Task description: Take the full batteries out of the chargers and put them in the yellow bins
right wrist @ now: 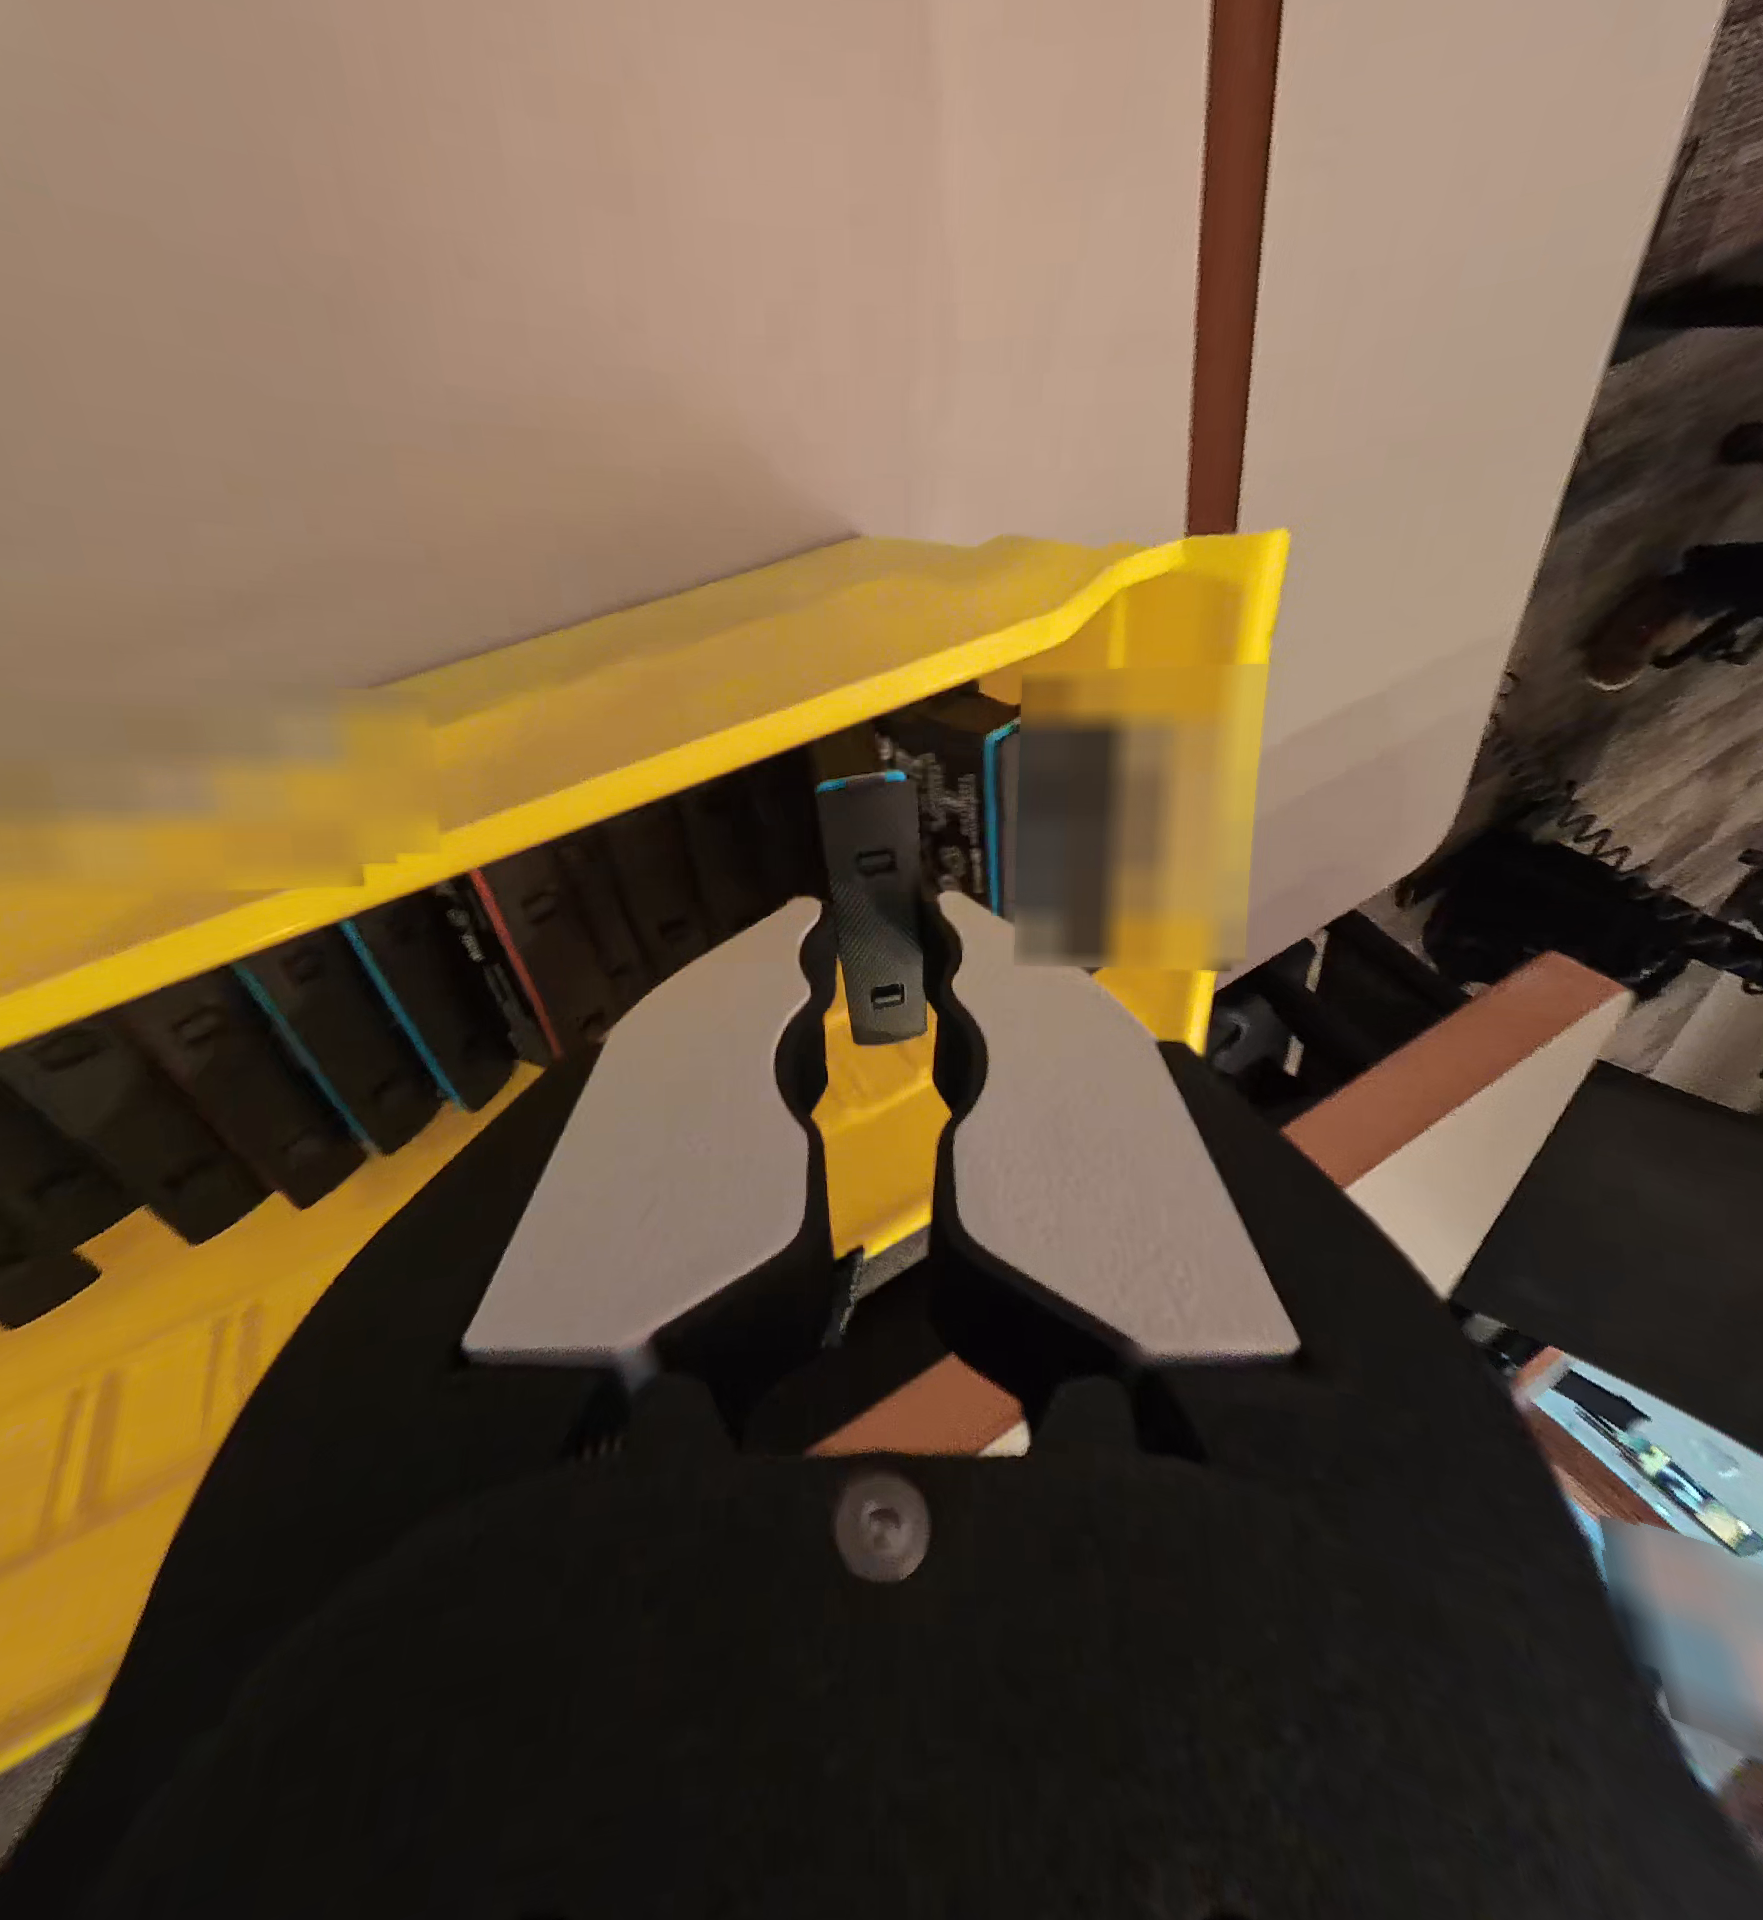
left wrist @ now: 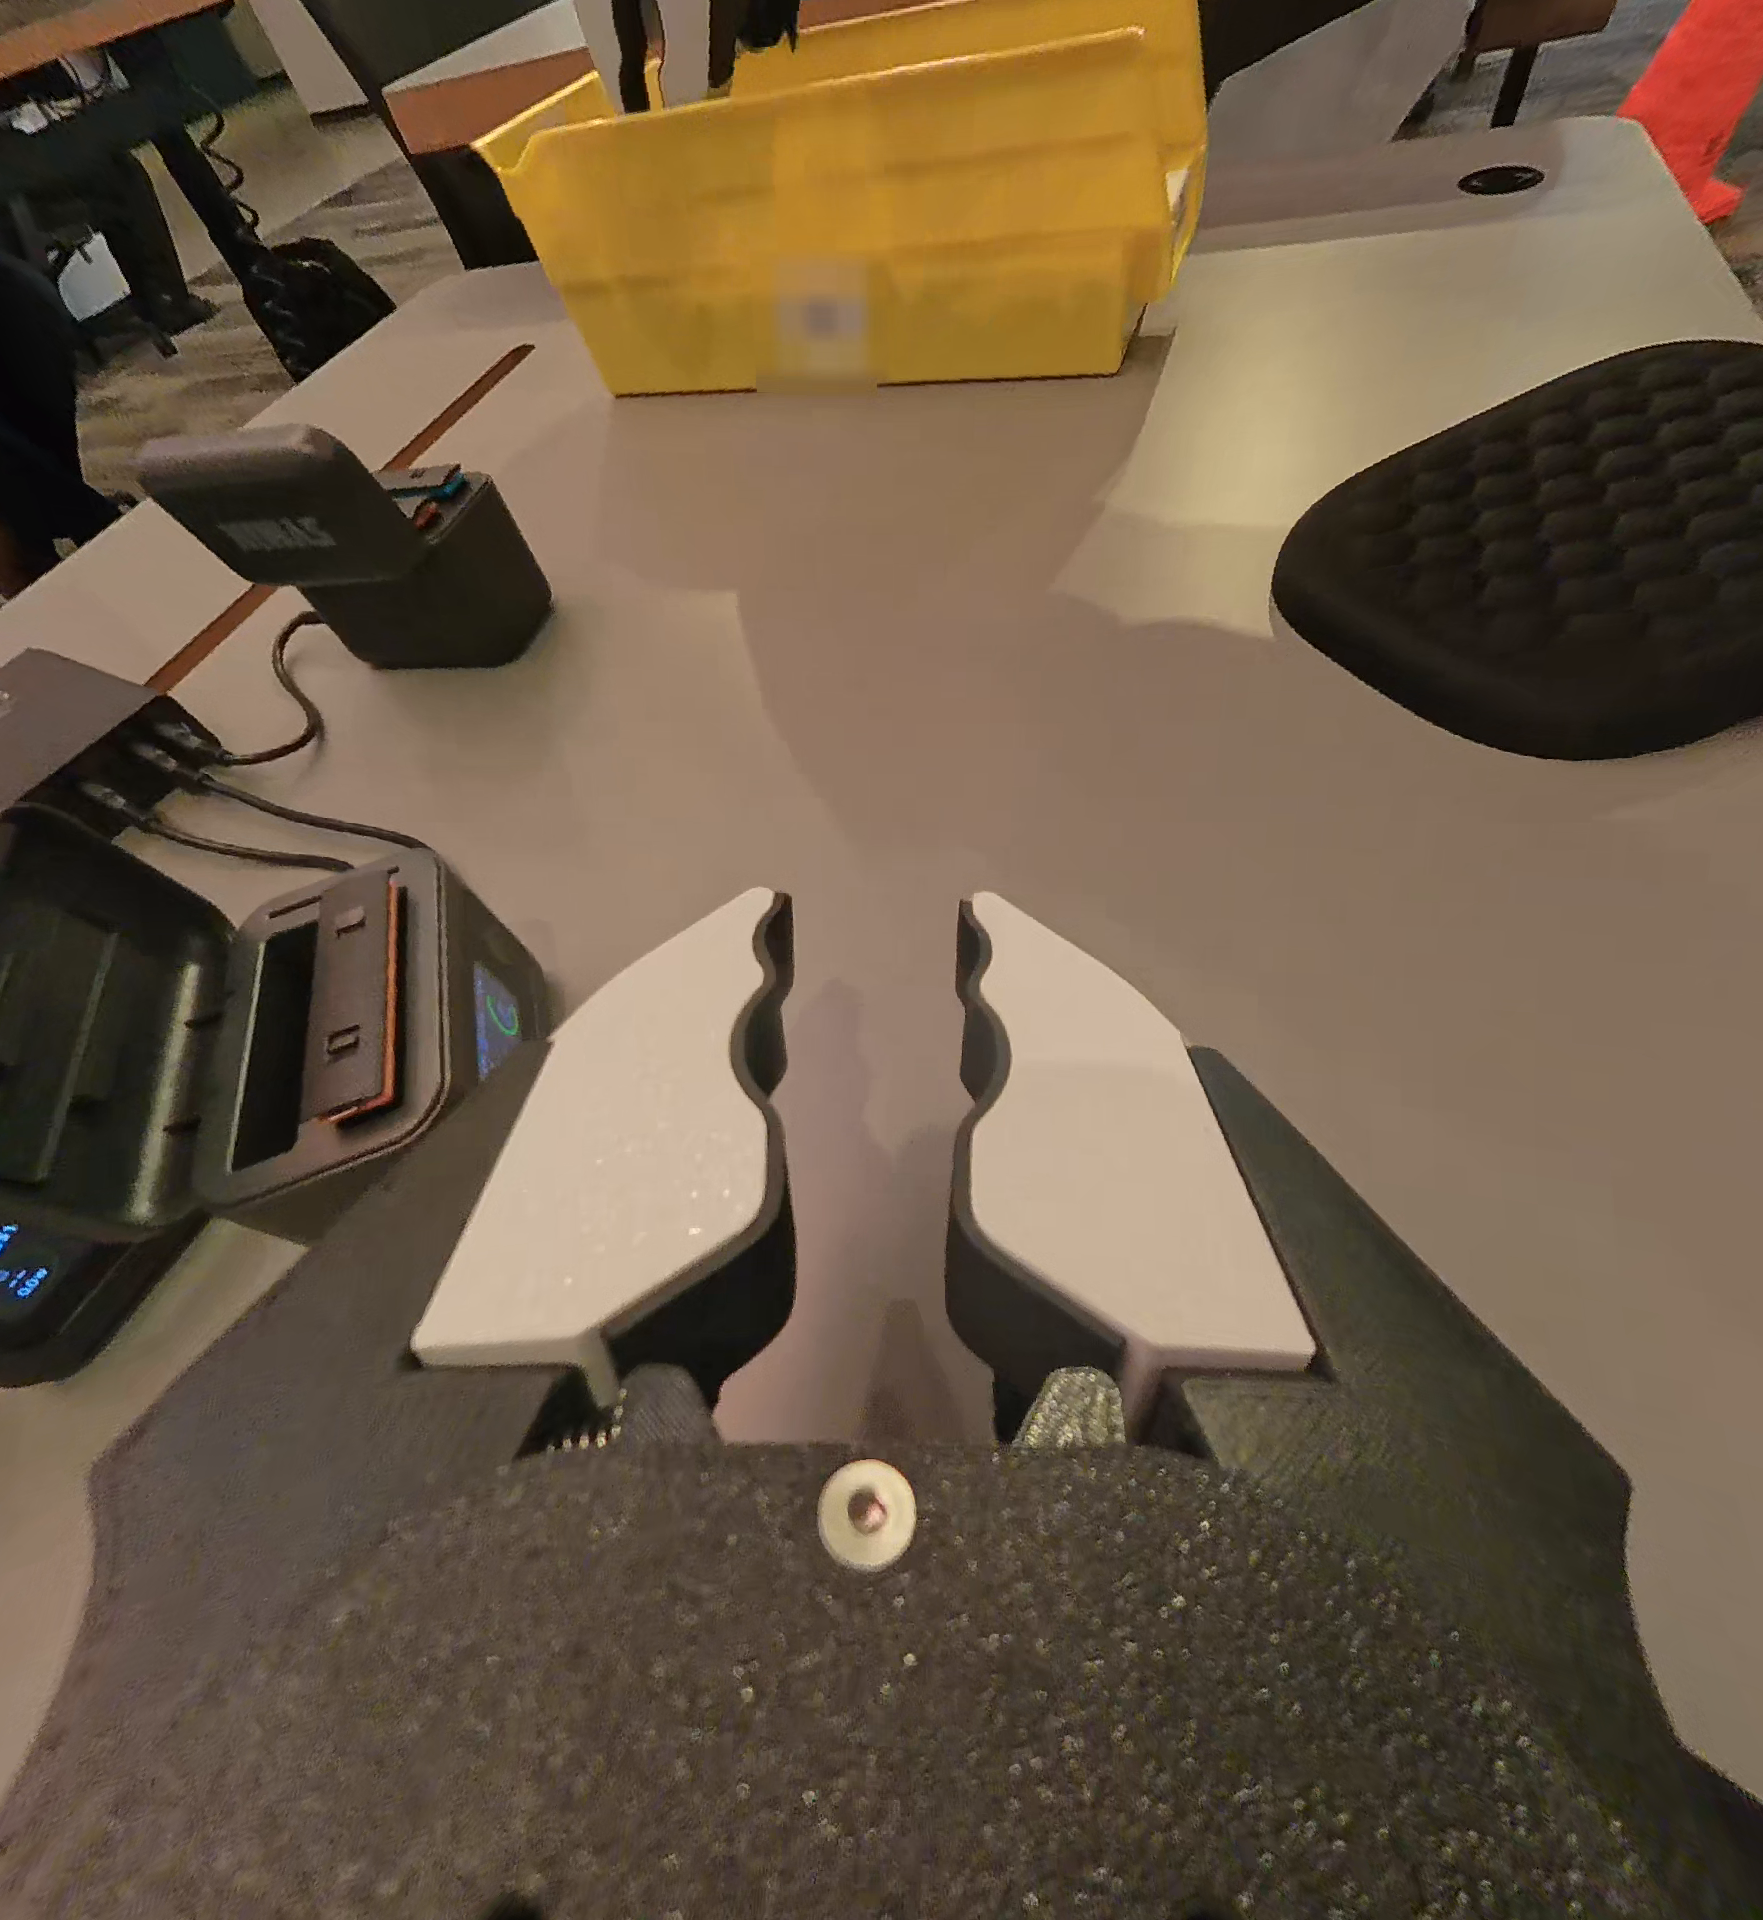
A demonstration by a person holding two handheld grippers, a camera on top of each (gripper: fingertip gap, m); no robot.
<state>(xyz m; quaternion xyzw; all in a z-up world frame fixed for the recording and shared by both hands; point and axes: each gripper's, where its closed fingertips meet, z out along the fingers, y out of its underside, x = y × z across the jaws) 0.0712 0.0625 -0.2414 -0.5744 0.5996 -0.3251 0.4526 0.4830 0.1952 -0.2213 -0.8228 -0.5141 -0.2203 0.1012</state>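
- Left claw [left wrist: 875, 935] sits nearest in its view: jaws apart, nothing between them, above bare grey worktop [left wrist: 960, 675].
- Near charger [left wrist: 337, 1039] just left of that claw: lid flipped back, one dark battery [left wrist: 363, 1003] with an orange edge standing in a slot, empty slot beside it, small lit screen on its side.
- Second charger [left wrist: 420, 582] farther back on the left, lid up, blue- and red-edged packs showing in the top. Cables run from both to a hub at the left edge.
- Yellow bin [left wrist: 856, 239] at the far end of the worktop; black pad [left wrist: 1583, 551] to the right.
- Right claw [right wrist: 877, 914] is over the bin [right wrist: 648, 665], pinching a dark blue-edged battery [right wrist: 872, 904] at the fingertips, battery roughly upright near the bin's end wall.
- Row of batteries [right wrist: 316, 1049] already stands on edge in the bin, mostly blue-edged, one red.
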